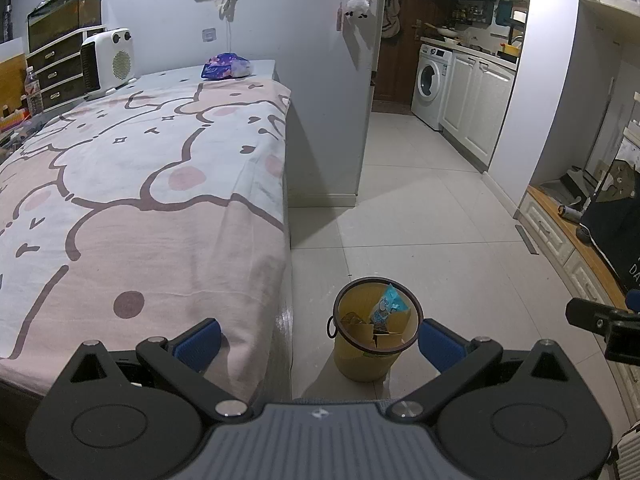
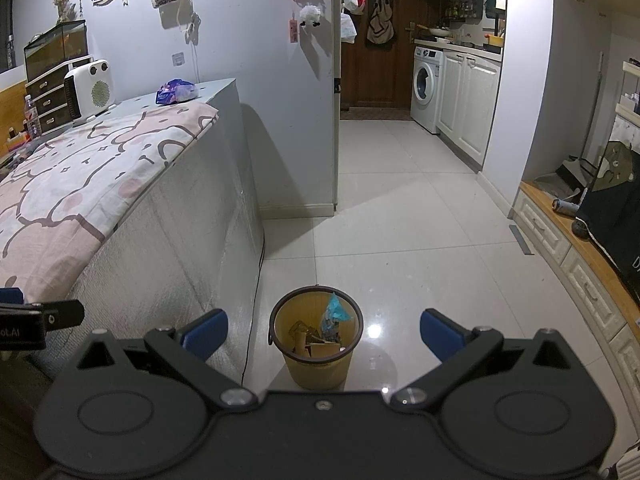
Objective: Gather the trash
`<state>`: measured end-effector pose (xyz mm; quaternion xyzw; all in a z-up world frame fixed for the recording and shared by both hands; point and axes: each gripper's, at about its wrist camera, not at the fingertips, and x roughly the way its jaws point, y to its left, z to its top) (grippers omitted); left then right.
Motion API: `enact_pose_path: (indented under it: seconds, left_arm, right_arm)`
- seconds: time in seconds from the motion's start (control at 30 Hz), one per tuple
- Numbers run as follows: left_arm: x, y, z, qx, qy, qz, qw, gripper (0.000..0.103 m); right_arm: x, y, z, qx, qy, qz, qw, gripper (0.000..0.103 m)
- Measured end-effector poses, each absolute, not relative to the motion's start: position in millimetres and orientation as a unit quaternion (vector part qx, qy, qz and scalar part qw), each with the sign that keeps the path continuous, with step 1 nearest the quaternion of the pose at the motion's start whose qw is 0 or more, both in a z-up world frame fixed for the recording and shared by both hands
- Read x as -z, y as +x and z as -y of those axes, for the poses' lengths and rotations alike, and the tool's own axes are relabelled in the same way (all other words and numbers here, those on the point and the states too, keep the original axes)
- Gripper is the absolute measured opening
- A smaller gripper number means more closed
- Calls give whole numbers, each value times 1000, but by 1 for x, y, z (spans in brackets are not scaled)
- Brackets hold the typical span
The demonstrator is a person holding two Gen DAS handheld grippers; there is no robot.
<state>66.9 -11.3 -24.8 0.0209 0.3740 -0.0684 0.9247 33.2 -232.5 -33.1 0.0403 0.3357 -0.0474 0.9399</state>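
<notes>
A yellow bin (image 2: 316,344) with a dark brown rim holds a light-blue wrapper (image 2: 334,312) and tan cardboard scraps (image 2: 316,346). The bed cover (image 1: 140,184) carries pink-and-white cartoon shapes outlined in brown. Both black grippers show blue finger pads (image 1: 438,342). Pale grey tiles (image 2: 400,220) cover the floor.

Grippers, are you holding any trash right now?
No. The left gripper and right gripper are both open and empty above the yellow bin.

left gripper (image 1: 320,342) and right gripper (image 2: 324,334) both gape wide, empty.
</notes>
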Motion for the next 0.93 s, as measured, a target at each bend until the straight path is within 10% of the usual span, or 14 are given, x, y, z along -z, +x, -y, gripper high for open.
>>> enact_pose_path:
  seconds: [0.93]
  left_arm:
    - [23, 67, 16, 70, 18, -373, 925, 103]
  right_arm:
    - [33, 33, 232, 48, 40, -336, 940, 103]
